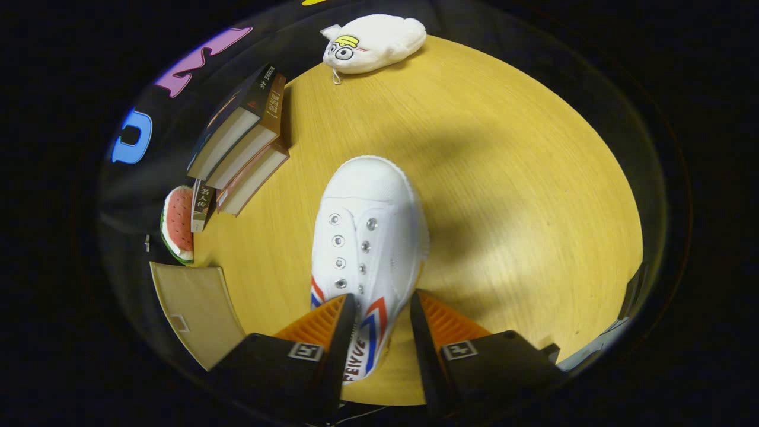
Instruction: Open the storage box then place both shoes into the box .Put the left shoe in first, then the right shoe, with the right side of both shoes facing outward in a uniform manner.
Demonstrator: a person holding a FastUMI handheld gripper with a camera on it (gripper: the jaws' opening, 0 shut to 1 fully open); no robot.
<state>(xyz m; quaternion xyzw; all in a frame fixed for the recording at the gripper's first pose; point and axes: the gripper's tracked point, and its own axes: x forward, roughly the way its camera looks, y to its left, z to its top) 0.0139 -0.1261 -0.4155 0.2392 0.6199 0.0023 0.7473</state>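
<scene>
My gripper (382, 305) has its jaws apart, with the heel end of a white shoe (367, 237) between them. One finger lies against the shoe's side, or over it; the other stands clear, with bare table showing in the gap, so I am not clamped on it. The back of the shoe is hidden under my fingers, and I cannot tell whether it is lifted or resting. What shows is white canvas, a rounded rubbery toe cap pointing away from me, two rows of metal eyelets with no laces, and red and blue stripes on the side.

Under it is a round table (533, 196) of yellow wood grain, crossed by a soft shadow. Beside my fingers sits a tan flat panel (193, 308), cut off; I cannot tell what it is. Beyond it are a watermelon-slice toy (178, 225), partly hidden, and a leaning stack of books (243, 142). Far past the toe lies a fluffy white plush toy (373, 42).
</scene>
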